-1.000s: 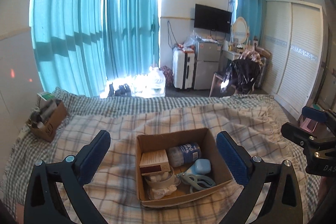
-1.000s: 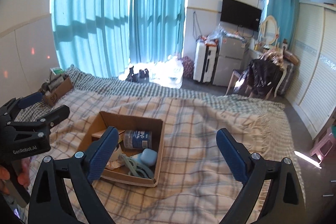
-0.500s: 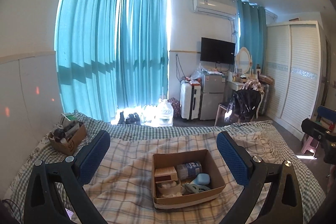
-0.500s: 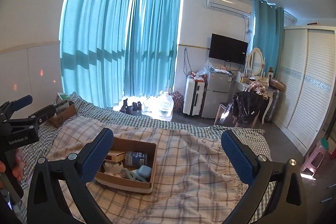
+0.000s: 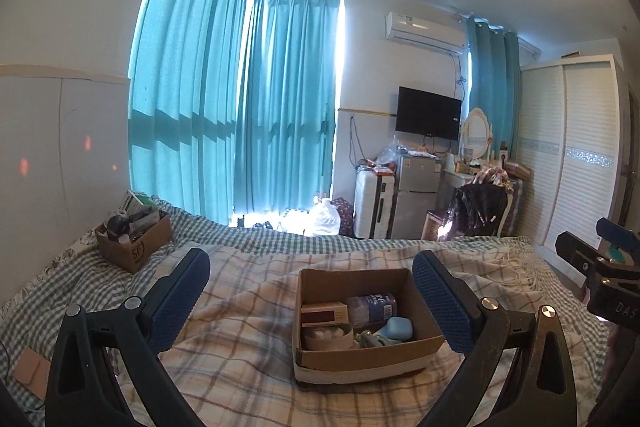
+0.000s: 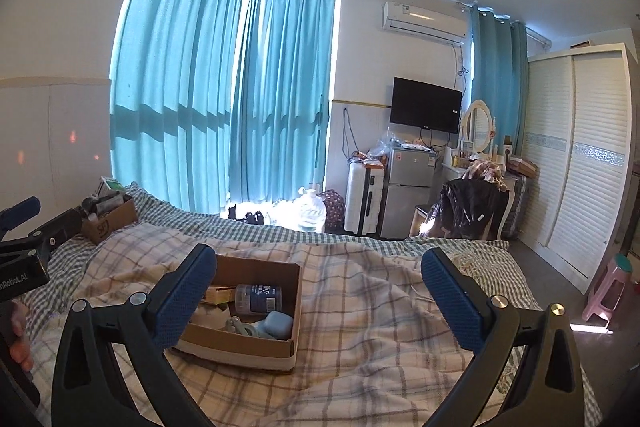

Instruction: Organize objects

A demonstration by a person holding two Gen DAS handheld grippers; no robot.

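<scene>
Both grippers empty, jaws spread wide, held above the bed and pointing across the room. Left gripper (image 5: 310, 297) frames the near box; right gripper (image 6: 320, 293) sits to its right, with the box behind its left finger.

Near box (image 5: 362, 357): open cardboard, on the plaid blanket (image 5: 232, 347), mid-bed. It holds a small carton (image 5: 323, 311), a blue-label bottle (image 5: 372, 305) lying on its side, a pale blue case (image 5: 396, 327), a tape roll (image 5: 326, 335) and a greenish clip-like tool (image 5: 370, 339). The items are packed close, several touching.

Far box (image 5: 134, 241): second cardboard box, far-left corner of the bed near the wall, well apart from the first, already stuffed with dark items I can't identify.

Beyond the bed: curtains, suitcase, fridge, TV, wardrobe. Not relevant.

Step, my read: nothing gripped, looks like a pause between picks or the very start/end of the sort. Can't tell which box is source and which is target.

Next move, if a pick: tilt down toward the near box and drop one gripper in from above. The blue case or the bottle looks easiest to reach. Fingers need to clear the box walls, and the soft blanket may let the box shift, so the other gripper may need to brace it.
</scene>
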